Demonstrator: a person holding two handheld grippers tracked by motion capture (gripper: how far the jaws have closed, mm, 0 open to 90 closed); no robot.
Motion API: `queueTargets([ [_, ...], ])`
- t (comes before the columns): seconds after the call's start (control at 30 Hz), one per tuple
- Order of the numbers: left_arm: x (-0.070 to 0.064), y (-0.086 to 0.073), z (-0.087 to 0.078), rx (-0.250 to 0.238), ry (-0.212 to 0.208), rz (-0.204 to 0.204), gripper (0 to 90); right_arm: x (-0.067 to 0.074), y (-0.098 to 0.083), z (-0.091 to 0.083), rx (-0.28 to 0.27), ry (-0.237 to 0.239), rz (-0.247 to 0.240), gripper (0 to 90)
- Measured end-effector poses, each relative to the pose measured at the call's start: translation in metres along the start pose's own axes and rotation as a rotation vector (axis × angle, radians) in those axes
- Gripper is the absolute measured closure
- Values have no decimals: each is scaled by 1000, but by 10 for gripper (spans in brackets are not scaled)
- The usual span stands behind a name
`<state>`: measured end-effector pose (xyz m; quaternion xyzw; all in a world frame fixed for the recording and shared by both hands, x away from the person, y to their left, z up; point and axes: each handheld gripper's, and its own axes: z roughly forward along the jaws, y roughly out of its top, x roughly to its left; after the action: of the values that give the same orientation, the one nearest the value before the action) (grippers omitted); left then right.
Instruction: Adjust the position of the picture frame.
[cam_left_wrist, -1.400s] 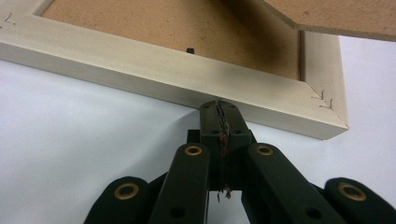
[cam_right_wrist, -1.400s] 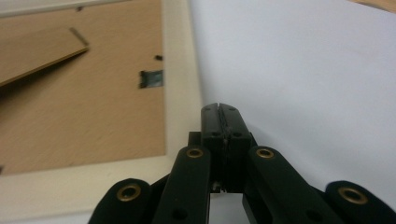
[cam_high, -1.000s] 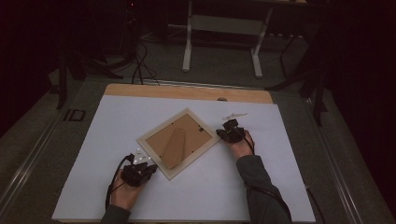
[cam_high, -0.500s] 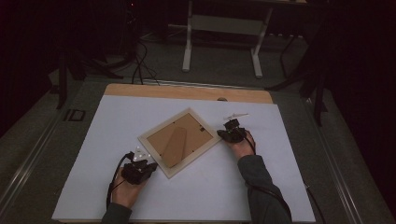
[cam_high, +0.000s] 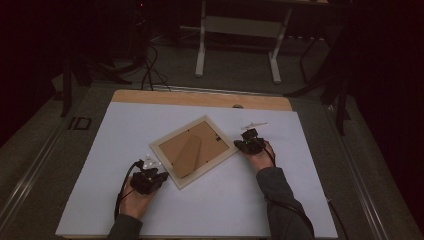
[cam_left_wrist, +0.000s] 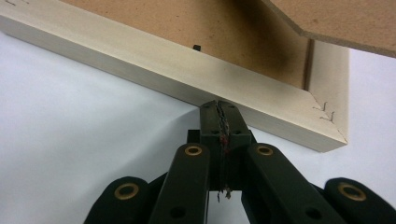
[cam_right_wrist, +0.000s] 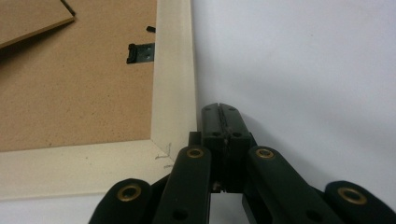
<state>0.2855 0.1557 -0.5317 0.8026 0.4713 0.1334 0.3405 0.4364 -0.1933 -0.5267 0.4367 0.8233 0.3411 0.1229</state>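
A pale wooden picture frame (cam_high: 194, 150) lies face down and turned askew on the white sheet (cam_high: 210, 210), its brown backing board and fold-out stand up. My left gripper (cam_high: 150, 172) is shut and empty, its tip (cam_left_wrist: 218, 106) against the frame's outer edge (cam_left_wrist: 154, 63) near a stapled corner. My right gripper (cam_high: 246, 145) is shut too, with nothing between its jaws, and its tip (cam_right_wrist: 220, 108) is beside the frame's right corner (cam_right_wrist: 175, 116). A small black clip (cam_right_wrist: 140, 52) holds the backing board (cam_right_wrist: 74, 84) in the frame.
The white sheet covers a wooden table whose bare strip (cam_high: 200, 98) shows at the far edge. Beyond it are a white stand's legs (cam_high: 237, 45) and cables (cam_high: 150, 70) on a dark floor. A small clear piece (cam_high: 254, 125) lies just beyond my right gripper.
The left hand and gripper have crept slightly toward the frame's near-left edge. The right hand and the frame have kept still.
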Motion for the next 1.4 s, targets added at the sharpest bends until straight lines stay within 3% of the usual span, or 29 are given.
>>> queueTargets([
  [0.53,17,7,9,-32,-19,-70,900,1,-9,-10,9,-10,-18,900],
  [0.63,18,9,10,-27,-16,-65,900,0,-12,-12,6,-5,-8,900],
  [0.73,17,15,12,-7,16,-39,900,1,-14,-14,8,-9,-12,900],
  [0.87,24,19,15,-11,7,-67,900,1,-18,-17,4,-1,-5,900],
  [1.0,26,25,18,5,25,-54,900,0,-22,-20,-1,8,5,900],
  [1.4,38,36,29,-15,34,-66,900,5,-36,-30,-16,13,33,900],
])
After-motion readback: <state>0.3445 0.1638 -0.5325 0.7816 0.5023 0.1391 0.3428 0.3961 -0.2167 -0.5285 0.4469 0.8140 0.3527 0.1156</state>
